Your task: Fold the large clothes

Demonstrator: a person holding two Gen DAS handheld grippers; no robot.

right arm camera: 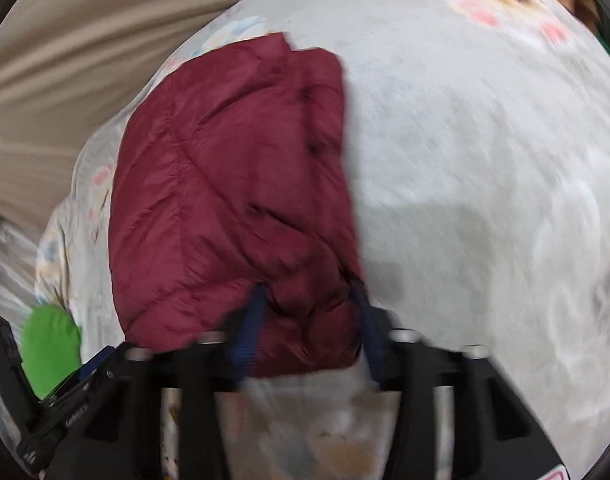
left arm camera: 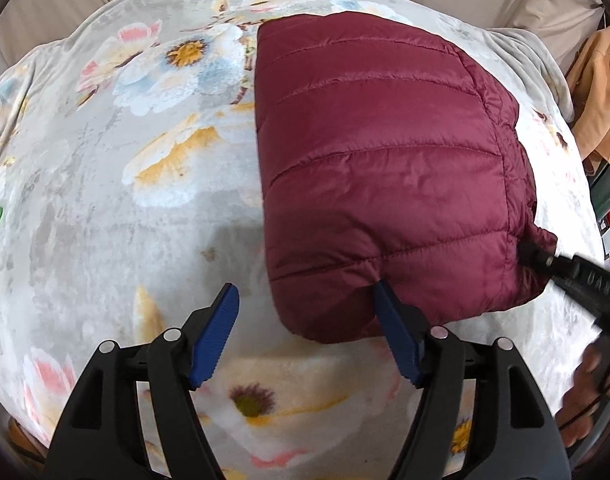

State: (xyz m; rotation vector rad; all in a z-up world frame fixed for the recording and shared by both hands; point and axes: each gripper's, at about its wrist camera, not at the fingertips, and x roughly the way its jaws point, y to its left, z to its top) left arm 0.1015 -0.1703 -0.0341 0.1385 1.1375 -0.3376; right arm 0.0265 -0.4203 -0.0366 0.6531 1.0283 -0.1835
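A folded maroon quilted puffer jacket (left arm camera: 385,168) lies on a floral blanket (left arm camera: 125,200). My left gripper (left arm camera: 305,300) is open at the jacket's near edge, with its right blue pad touching the jacket and its left pad over bare blanket. The right gripper (left arm camera: 545,260) shows at the jacket's right corner in the left wrist view. In the blurred right wrist view, the right gripper (right arm camera: 309,300) stands open with both blue fingers around a bunched corner of the jacket (right arm camera: 233,184).
The blanket (right arm camera: 485,160) covers a bed. Beige fabric (right arm camera: 65,60) lies behind it. An orange garment (left arm camera: 597,92) hangs at the far right. A green item (right arm camera: 51,348) lies at the bed's edge, and the left gripper's body (right arm camera: 65,400) shows beside it.
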